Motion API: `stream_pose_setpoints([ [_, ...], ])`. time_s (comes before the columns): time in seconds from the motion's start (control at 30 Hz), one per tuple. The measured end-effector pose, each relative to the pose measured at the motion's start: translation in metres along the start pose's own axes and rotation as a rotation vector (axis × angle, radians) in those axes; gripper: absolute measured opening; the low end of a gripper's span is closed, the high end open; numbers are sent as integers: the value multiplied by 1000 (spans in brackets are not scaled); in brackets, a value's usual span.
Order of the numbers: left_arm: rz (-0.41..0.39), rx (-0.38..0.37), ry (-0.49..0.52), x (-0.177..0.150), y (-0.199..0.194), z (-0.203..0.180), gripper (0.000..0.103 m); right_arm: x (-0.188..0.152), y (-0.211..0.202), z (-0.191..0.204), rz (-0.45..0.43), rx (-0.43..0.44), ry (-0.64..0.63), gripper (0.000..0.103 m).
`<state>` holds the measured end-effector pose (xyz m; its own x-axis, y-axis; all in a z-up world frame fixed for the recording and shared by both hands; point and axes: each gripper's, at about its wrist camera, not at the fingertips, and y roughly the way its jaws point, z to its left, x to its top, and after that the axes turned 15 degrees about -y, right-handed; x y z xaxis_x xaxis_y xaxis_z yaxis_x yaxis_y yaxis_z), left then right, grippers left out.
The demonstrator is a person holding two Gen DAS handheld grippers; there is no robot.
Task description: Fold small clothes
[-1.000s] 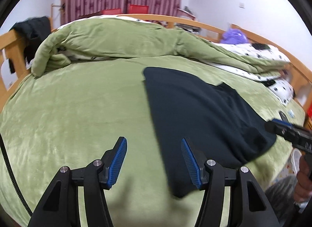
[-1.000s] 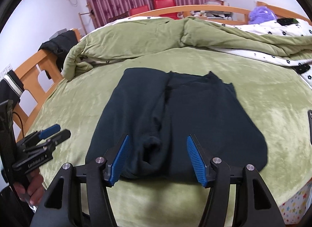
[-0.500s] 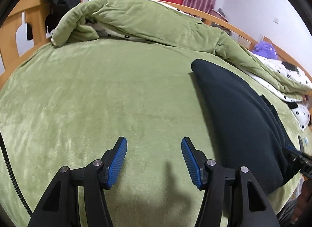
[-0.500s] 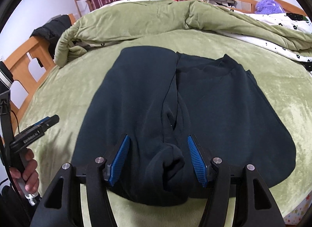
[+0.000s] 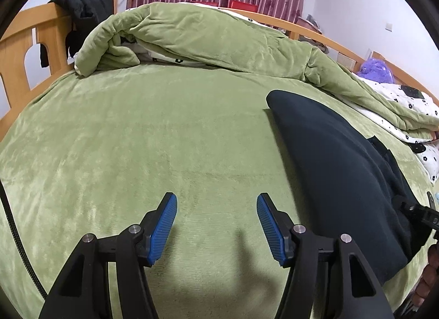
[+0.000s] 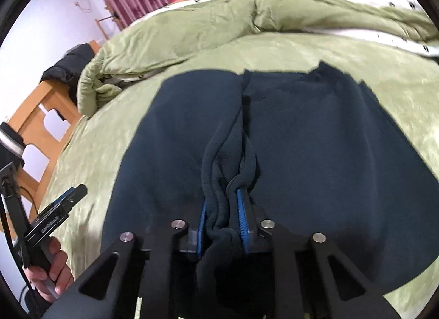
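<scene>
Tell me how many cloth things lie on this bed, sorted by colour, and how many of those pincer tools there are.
Dark navy garment: 1
Green bedding, the spread and the bunched quilt: 2
White dotted bedding: 1
Pincer tools, left gripper and right gripper: 2
Total: 6
</scene>
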<state>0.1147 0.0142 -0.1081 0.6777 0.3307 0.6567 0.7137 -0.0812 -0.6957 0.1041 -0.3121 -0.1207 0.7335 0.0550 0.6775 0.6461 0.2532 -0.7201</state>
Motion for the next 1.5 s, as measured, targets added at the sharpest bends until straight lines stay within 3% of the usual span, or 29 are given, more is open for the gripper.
stream_pose_setpoints([
  [0.2,12,5,10,-4,4,-8,58,12,-47,-6,-140,-43,-50,12],
  [0.33,10,11,26,-7,4,-10,58,6,-56,-20,-74,-133,-68,12],
  [0.43,23,6,23,-8,7,-10,58,-12,-41,-31,20,-123,-60,13],
  [0.53,24,9,32,-10,8,-12,58,-23,-34,-34,49,-131,-40,21],
  [0.6,25,6,34,-11,7,-13,58,-24,-39,-38,27,-132,-6,40],
  [0.67,28,0,34,-10,7,-13,58,-21,-39,-45,12,-95,39,50],
  [0.8,29,-9,28,-9,7,-13,58,-12,-32,-53,19,-13,104,53],
  [1.07,47,-25,10,-7,12,-13,59,12,8,-46,57,65,126,56],
  [1.13,50,-17,18,-7,15,-15,59,20,18,-41,68,67,101,43],
  [1.17,52,-13,21,-8,17,-15,59,24,21,-38,66,73,82,15],
  [1.27,57,0,29,-10,20,-17,59,37,2,-22,-18,38,-49,13],
  [1.4,55,22,39,-12,23,-18,59,50,-49,-27,-158,33,-88,12],
  [1.5,61,23,38,-12,25,-19,59,49,-80,-47,-177,-90,-108,12],
])
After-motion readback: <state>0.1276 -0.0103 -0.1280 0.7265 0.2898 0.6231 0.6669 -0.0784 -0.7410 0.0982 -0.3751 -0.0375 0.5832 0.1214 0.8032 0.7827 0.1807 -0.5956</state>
